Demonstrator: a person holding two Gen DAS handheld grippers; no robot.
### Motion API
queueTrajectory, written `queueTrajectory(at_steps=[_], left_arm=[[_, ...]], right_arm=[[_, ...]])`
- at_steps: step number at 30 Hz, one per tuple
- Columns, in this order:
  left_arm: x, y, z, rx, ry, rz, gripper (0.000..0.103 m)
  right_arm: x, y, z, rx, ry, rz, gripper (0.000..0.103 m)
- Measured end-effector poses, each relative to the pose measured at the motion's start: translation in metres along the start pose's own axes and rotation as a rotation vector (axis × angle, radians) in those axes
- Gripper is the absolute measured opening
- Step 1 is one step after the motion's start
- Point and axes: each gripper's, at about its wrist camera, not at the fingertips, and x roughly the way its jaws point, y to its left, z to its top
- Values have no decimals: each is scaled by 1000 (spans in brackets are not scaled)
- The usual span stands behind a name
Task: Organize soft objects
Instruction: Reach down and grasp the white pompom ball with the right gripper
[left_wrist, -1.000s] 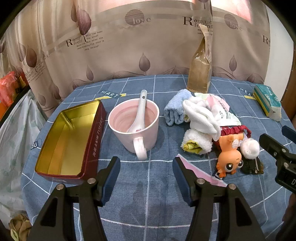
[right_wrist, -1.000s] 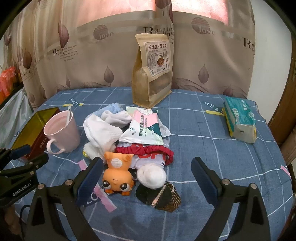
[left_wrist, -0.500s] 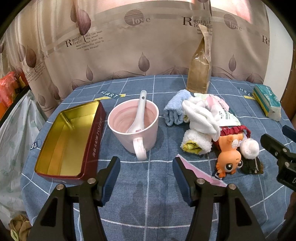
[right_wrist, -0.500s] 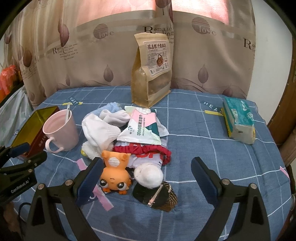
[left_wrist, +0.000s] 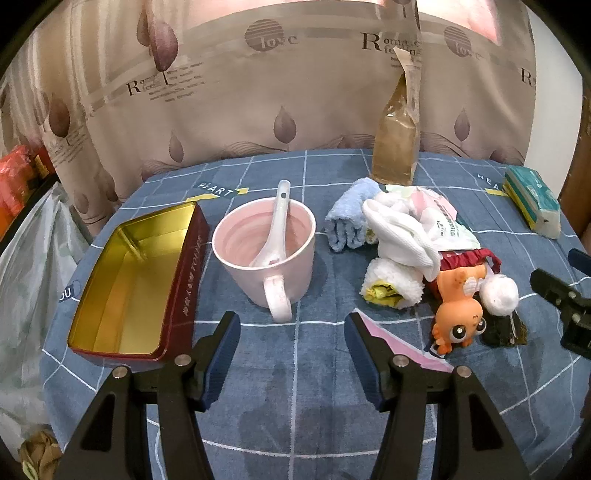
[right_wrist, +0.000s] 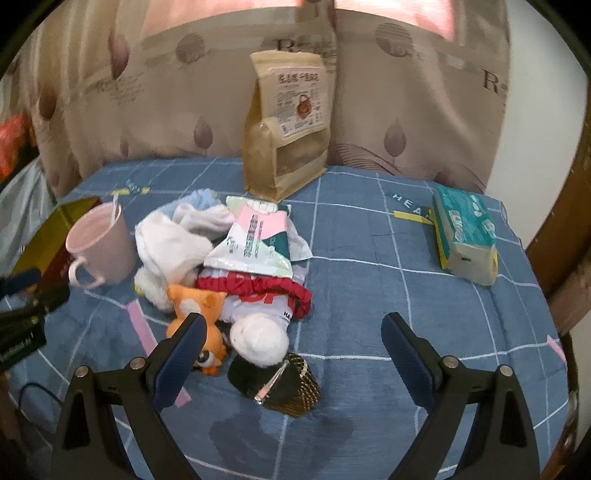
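Left gripper hangs over bare blue checked tablecloth, jaws spread, nothing between them. Directly at its 12 o'clock stands a pink mug with a white spoon leaning inside, handle turned toward the gripper. At 10 o'clock, just beside the mug, lies an open red tin with a gold interior.

Right gripper also has its jaws spread wide, gripping nothing. The soft objects sit in one heap between the mug and the table centre. Seen from the right wrist, the heap reaches from between the fingertips up to 11 o'clock. Contents noted: an orange plush toy lying head-down, partly hidden behind the left finger; a white pom-pom just beside the toy; a red-trimmed cloth above it; white socks; a light blue towel at the far side; a rolled white cloth with a yellow core nearest the mug. A pink and green printed packet lies on top of the heap, covering part of the fabrics. A dark woven item with a hair clip rests against the pom-pom at the near edge, between the fingers.

Further surroundings: a brown paper pouch stands upright at 12 o'clock behind the heap. A tissue pack lies well apart at 1 o'clock. A patterned curtain closes off the far table edge. A pink strip lies flat on the cloth beside the toy.
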Motion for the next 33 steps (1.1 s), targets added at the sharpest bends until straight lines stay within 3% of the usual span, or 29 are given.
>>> queueTrajectory(at_steps=[6,17,22,27,33], left_arm=[[3,-2,0,16,1,-20,60],[9,-8,-4,67,-6,-80,60],[17,-12,-5,85,12,-113,60],[25,-18,-7,107,26,-154,60],[33,-23,-7,125,38,-199,60]], right_arm=[[13,9,-7,-62,47,30,78],[29,11,-18,-103,100,93,77],[37,14,-19,-89,98,112,72],[52,8,-19,-25,115,132,52],[59,7,-19,7,108,155,52]])
